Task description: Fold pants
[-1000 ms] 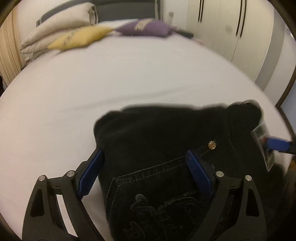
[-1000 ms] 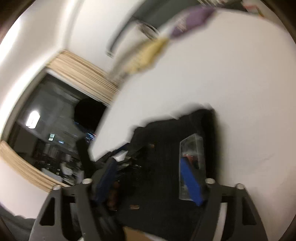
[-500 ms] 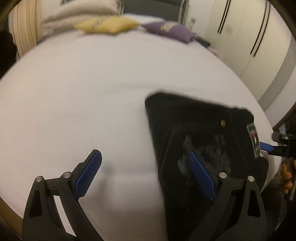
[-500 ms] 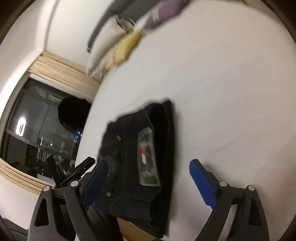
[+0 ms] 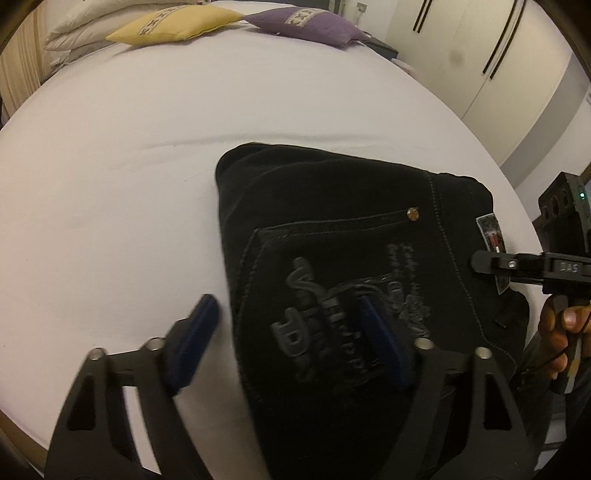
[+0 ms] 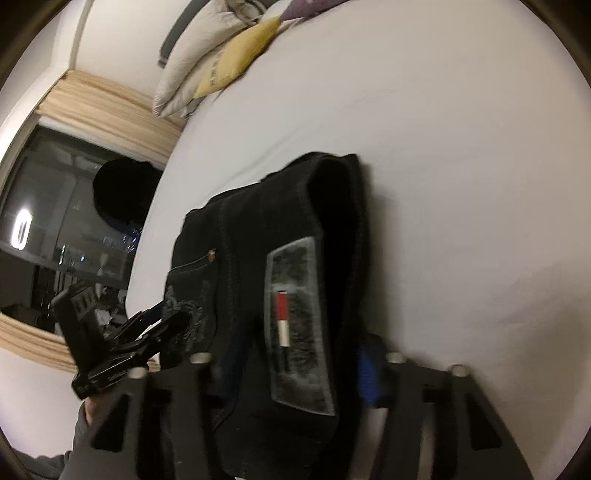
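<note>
On the white bed (image 5: pixel 110 184) lies a folded pair of black pants (image 5: pixel 332 229), close to the near edge of the mattress and toward its right side as the left wrist camera sees it. At the far end of the bed are a yellow pillow (image 5: pixel 173 24) and a purple pillow (image 5: pixel 306 22), with pale pillows (image 5: pixel 81 26) stacked beside the yellow one; all of them are well apart from the pants. White wardrobe doors (image 5: pixel 491 55) stand beyond the bed on the right, and in the right wrist view a dark window (image 6: pixel 55 229) with a beige curtain (image 6: pixel 107 107) is on the left.

The pants lie with a back pocket (image 5: pixel 332 302) facing up, with raised dark lettering on it, and a small metal rivet (image 5: pixel 413 213) at the pocket corner. A grey label (image 6: pixel 297 328) with a red and white mark sits on the waistband.

The left gripper (image 5: pixel 291 339) is spread open over the left edge of the pants: one blue pad is over the sheet, the other over the pocket. The right gripper (image 6: pixel 295 363) is at the waistband, with the fabric and the label lying between its fingers; its left finger is hidden behind the cloth, so I cannot tell if it pinches the pants or only stands around them. A hand (image 5: pixel 561 332) holds this gripper's handle.
</note>
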{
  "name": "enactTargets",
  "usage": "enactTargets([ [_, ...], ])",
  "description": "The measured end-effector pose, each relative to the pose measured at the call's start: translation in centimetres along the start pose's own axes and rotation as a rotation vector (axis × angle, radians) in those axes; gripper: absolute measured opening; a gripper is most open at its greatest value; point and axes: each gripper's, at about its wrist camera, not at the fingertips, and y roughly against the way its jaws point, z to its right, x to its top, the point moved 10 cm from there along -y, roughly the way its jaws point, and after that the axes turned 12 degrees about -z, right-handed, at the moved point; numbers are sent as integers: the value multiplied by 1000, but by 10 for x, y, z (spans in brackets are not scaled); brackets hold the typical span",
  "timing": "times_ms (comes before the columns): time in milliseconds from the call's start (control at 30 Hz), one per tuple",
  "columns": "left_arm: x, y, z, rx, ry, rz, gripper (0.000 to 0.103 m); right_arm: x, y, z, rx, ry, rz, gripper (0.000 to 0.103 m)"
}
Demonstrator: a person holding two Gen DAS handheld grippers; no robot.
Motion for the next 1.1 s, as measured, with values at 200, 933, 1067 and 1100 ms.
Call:
enactTargets([
  [200, 5, -1, 9, 31, -13, -17, 54, -5, 5, 2, -35, 22, 16, 36],
  [933, 19, 50, 33, 23, -13, 49, 18, 1, 46, -65, -160, 225, 144, 19],
  [1067, 27, 76, 34, 25, -15, 94, 18, 6, 56, -77, -156, 250, 173, 18],
  [1100, 30, 83, 34, 28, -16, 105, 18, 7, 59, -80, -153, 256, 180, 18],
])
